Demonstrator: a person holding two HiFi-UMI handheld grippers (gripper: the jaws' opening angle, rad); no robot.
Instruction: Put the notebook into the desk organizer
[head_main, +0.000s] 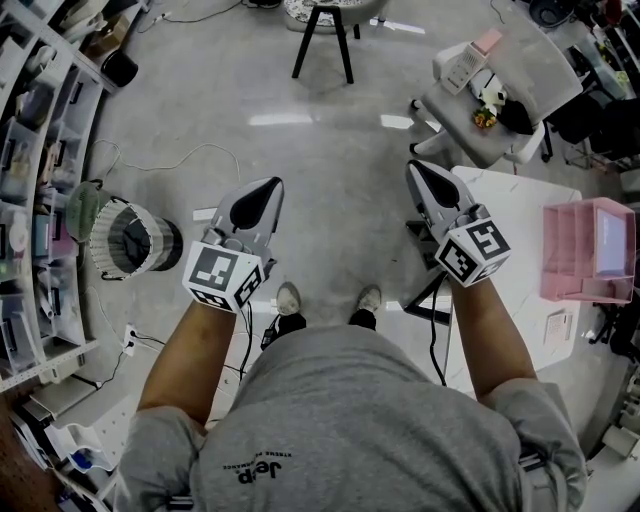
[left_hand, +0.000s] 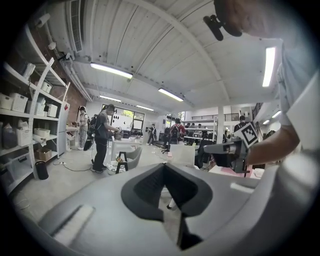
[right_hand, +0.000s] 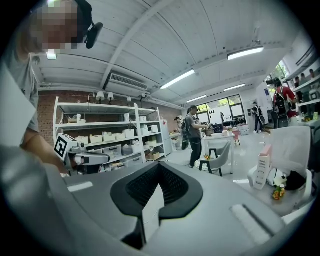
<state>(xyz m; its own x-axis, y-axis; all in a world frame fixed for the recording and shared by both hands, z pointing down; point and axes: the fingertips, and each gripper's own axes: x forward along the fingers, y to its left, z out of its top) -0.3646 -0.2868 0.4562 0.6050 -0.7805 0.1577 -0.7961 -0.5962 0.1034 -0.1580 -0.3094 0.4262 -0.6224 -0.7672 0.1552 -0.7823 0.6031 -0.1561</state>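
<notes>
Fingers (head_main: 255, 208) closed, empty, on left gripper (head_main: 268, 186) and right gripper (head_main: 416, 168), parked over the floor (head_main: 330, 140). Pink organizer (head_main: 565, 285) on the counter (head_main: 520, 210) holds something pale, maybe the notebook (head_main: 610, 240).

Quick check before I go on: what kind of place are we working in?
Probably an open workshop or lab space: tall white shelves loaded with storage bins, a bare grey concrete floor, and a pink plastic desk organizer on a white table.

left tool (head_main: 270, 185) and right tool (head_main: 416, 167) held forward, jaws closed.
</notes>
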